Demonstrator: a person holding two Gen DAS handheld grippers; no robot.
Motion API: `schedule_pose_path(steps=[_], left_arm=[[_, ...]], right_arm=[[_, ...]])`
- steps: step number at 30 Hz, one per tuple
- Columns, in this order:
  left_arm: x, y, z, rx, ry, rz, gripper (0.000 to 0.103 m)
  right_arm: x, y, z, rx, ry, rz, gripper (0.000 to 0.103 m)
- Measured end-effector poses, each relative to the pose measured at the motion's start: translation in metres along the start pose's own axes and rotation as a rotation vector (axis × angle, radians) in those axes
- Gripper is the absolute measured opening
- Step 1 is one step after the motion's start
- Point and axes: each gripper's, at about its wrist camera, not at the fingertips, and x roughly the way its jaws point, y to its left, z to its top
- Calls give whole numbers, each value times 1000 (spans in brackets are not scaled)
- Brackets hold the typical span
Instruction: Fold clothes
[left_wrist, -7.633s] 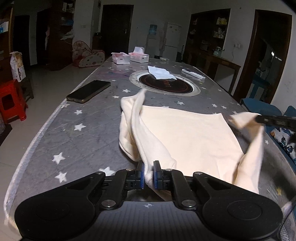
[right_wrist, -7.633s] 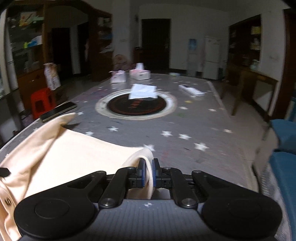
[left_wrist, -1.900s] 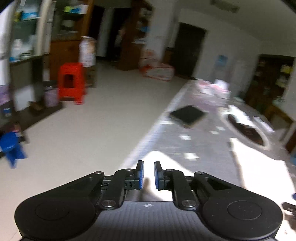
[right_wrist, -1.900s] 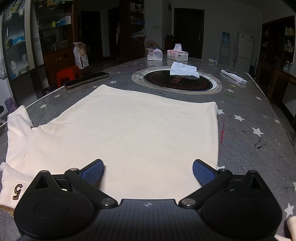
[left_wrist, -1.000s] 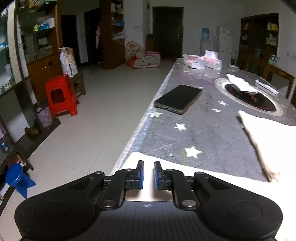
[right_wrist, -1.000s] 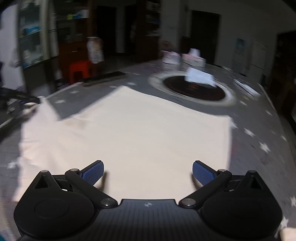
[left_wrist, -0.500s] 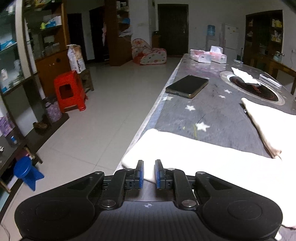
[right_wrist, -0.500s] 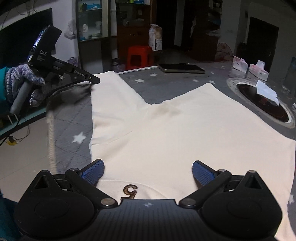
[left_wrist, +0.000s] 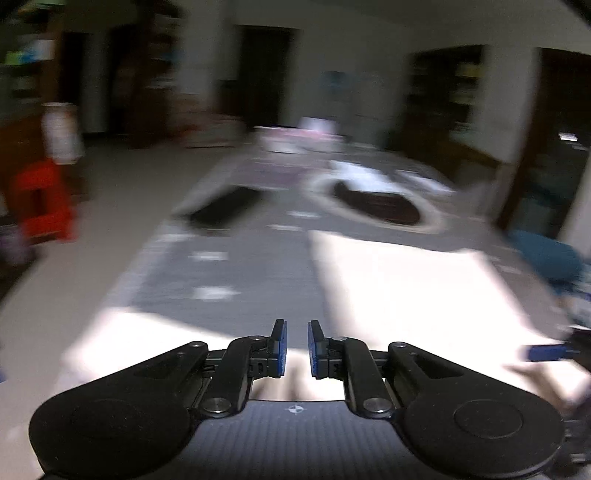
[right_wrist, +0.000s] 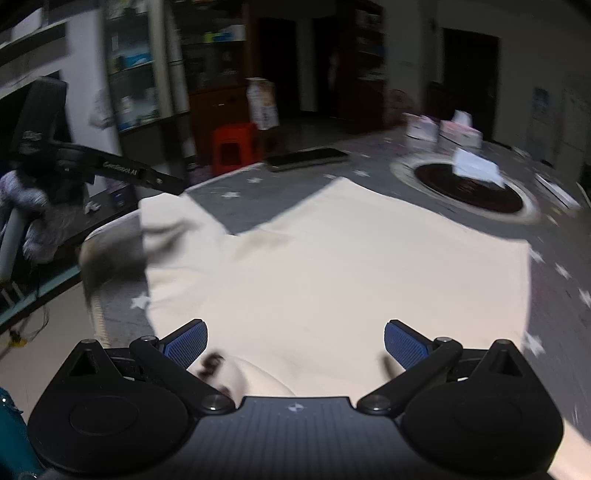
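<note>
Cream shirt lies flat; its sleeve at nine o'clock overhangs the desk and could slide off; left tongs narrow, empty, right tongs wide

Motion blur smears the whole left wrist view, so the dark slab on the worktop cannot be identified, and the cream garment runs under the right tool's body, hiding its near edge.
</note>
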Motion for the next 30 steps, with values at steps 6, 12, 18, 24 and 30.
schedule_pose_path(steps=[6, 12, 18, 24, 30], left_arm=[[42, -39, -8, -6, 69, -179, 13], [55, -19, -17, -95, 105, -115, 13], [40, -16, -10, -84, 76, -111, 13], [58, -18, -11, -76, 115, -54, 12], [54, -23, -13, -33, 113, -44, 13]], right_arm=[[-12, -13, -13, 57, 6, -41, 103], [-13, -17, -24, 90, 16, -44, 103], [-14, -21, -31, 117, 14, -43, 103], [-20, -27, -37, 156, 4, -56, 103], [-45, -40, -40, 216, -55, -81, 103]])
